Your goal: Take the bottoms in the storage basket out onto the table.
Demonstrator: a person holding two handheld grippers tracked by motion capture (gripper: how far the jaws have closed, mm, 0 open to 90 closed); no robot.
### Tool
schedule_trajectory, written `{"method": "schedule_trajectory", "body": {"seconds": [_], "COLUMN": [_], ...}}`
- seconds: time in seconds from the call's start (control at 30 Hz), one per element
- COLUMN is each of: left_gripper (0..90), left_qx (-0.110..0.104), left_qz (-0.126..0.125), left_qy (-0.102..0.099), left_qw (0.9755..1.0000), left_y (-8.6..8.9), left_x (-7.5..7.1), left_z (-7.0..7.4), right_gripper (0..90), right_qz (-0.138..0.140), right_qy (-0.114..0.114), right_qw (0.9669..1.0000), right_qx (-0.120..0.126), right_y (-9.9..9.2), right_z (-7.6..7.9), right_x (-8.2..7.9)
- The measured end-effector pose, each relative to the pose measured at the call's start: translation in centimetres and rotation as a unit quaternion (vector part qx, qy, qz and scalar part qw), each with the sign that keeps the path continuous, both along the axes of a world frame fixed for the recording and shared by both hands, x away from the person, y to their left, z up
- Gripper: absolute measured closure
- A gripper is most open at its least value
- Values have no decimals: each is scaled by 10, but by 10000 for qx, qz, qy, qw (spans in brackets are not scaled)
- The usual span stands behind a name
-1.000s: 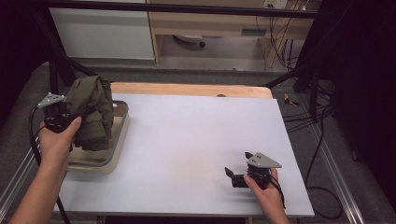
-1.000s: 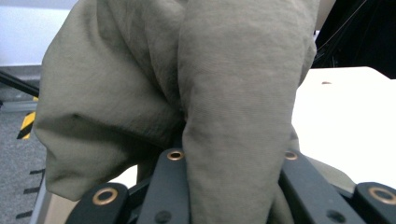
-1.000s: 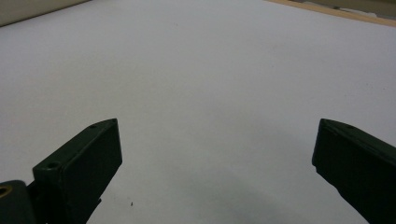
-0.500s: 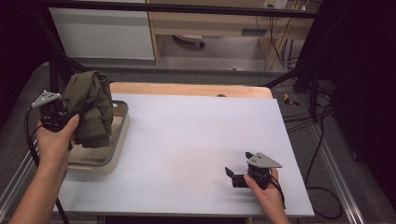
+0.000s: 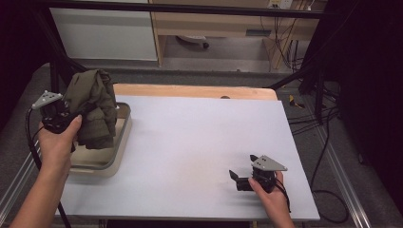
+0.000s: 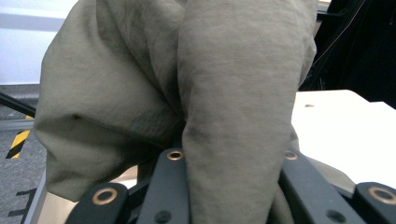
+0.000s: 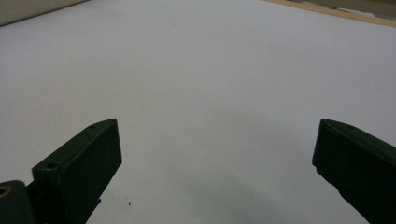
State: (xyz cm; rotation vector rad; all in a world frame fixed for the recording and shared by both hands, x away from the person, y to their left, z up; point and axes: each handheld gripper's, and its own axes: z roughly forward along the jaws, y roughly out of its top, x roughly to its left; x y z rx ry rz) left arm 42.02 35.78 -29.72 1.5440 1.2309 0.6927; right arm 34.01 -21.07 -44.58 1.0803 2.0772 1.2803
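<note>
Cloth (image 5: 92, 107): olive woven fabric, matt, soft, creased, fine weave visible in the left gripper view. Tray (image 5: 107, 159): cream, smooth, slight sheen, looks plastic. Desk (image 5: 199, 142): white top, matt, smooth; bare light wood strip along the far edge. Fingers (image 7: 79, 170): black, matt, hard plastic look; brass-coloured metal rivets on the left pair. Grey plates on the grippers: matt, flat.

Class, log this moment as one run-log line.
left gripper: shut on olive cloth, above tray | right gripper: open, empty, on table
</note>
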Motion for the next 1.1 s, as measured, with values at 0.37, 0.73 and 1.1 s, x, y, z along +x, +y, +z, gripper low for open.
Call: {"method": "schedule_trajectory", "body": {"seconds": [0.37,0.73,1.1], "left_gripper": [754,754,752], "left_qx": [-133,-359,-515], "left_qz": [-13,-75,-104], "left_qy": [-69,-52,-32], "left_qw": [9999,9993,9986], "left_y": [-6,-9,-8], "left_x": [-1,-2,-4], "left_z": [6,9,10], "right_gripper": [21,21,21], "right_qz": [-17,13,3], "right_qy": [37,29,38], "right_qw": [10000,10000,10000], "right_qx": [82,42,51], "right_y": [0,0,1], "right_z": [0,0,-1], "right_x": [1,0,0]}}
